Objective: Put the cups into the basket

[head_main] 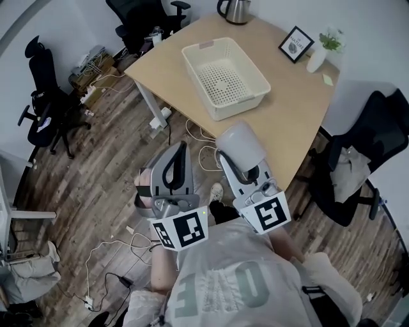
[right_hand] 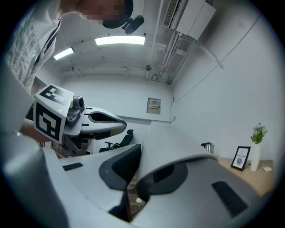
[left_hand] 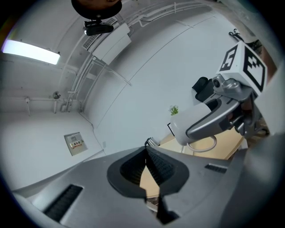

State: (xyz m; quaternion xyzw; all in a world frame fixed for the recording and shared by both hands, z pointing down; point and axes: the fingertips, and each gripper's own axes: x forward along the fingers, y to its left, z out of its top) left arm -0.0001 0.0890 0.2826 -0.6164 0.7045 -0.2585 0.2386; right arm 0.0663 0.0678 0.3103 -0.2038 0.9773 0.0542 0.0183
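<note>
surface: wooden table (head_main: 300, 96) | on it: basket (head_main: 225, 76), kettle (head_main: 235, 9), framed picture (head_main: 296, 43), plant vase (head_main: 317, 59), sticky note (head_main: 327, 79)

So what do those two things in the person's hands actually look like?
Both are smooth grey plastic handles ending in a two-fingered claw with black ribbed pads. The left claw and the right claw each carry a white cube printed with black square markers at the back. The person wears a pale T-shirt with large grey letters.
</note>
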